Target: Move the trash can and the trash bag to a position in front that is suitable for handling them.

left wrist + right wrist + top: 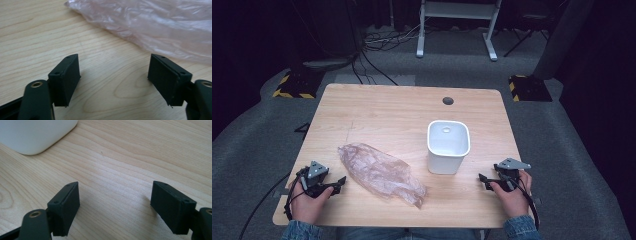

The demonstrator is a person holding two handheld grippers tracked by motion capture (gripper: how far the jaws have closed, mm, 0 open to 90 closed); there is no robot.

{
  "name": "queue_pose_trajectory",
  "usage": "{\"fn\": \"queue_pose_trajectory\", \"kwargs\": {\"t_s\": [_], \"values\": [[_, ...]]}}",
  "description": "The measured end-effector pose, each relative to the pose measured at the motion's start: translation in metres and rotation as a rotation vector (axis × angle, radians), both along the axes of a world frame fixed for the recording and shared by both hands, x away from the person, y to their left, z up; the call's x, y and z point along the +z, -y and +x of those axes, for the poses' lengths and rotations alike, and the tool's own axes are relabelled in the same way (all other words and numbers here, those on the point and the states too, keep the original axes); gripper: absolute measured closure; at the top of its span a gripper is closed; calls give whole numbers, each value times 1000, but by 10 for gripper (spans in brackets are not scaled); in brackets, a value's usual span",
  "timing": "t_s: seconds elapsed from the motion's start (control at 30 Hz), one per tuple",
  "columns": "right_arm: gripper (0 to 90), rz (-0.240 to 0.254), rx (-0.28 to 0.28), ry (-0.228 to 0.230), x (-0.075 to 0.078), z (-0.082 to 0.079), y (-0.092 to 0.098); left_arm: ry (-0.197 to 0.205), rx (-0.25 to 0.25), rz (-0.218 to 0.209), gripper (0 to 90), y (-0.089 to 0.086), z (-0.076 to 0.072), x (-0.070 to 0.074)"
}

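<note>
- Pale wood is the surface of the table, and on it lie the two things of the work: a thin pinkish plastic bag and a white container.
- The plastic bag lies flat and crumpled on the near left part of the table, just beside the container but apart from it.
- The container stands upright and looks empty inside; no bag is fitted in it.
- The left hand-held gripper rests low at the near left edge, its jaws wide apart with nothing between them. In the left gripper view the bag is near, in front of the jaws, but not touched.
- The right hand-held gripper rests at the near right side, jaws also wide and empty. In the right gripper view the container is ahead and to the side.
- As a judgement, the work is at its very start: nothing is grasped yet. Probably the bag must be picked up, opened and put into the container; all of this is left.
</note>
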State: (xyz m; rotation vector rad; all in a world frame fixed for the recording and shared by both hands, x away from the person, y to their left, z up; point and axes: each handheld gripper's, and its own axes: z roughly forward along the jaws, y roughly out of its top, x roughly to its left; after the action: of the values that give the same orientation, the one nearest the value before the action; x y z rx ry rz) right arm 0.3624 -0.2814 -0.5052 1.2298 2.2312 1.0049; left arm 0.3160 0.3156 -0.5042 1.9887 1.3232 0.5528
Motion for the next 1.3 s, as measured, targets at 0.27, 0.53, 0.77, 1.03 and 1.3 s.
{"fn": "queue_pose_trajectory", "kwargs": {"t_s": [0.27, 0.53, 0.77, 1.03, 1.3], "values": [[231, 2, -1, 1, 0, 0, 0, 59, -79, -50, 256, 30, -7, 25], [231, 2, -4, 1, 0, 1, -1, 85, -203, -66, 279, 86, 6, 29], [231, -1, -9, 2, 0, 1, -1, 50, -247, -42, 293, 107, 13, 18], [230, 0, -13, 0, 0, 1, -2, 9, -246, 28, 263, 95, 30, 4], [229, -1, -14, 1, 0, 3, -3, 16, -245, 34, 273, 55, 39, 0]]}}
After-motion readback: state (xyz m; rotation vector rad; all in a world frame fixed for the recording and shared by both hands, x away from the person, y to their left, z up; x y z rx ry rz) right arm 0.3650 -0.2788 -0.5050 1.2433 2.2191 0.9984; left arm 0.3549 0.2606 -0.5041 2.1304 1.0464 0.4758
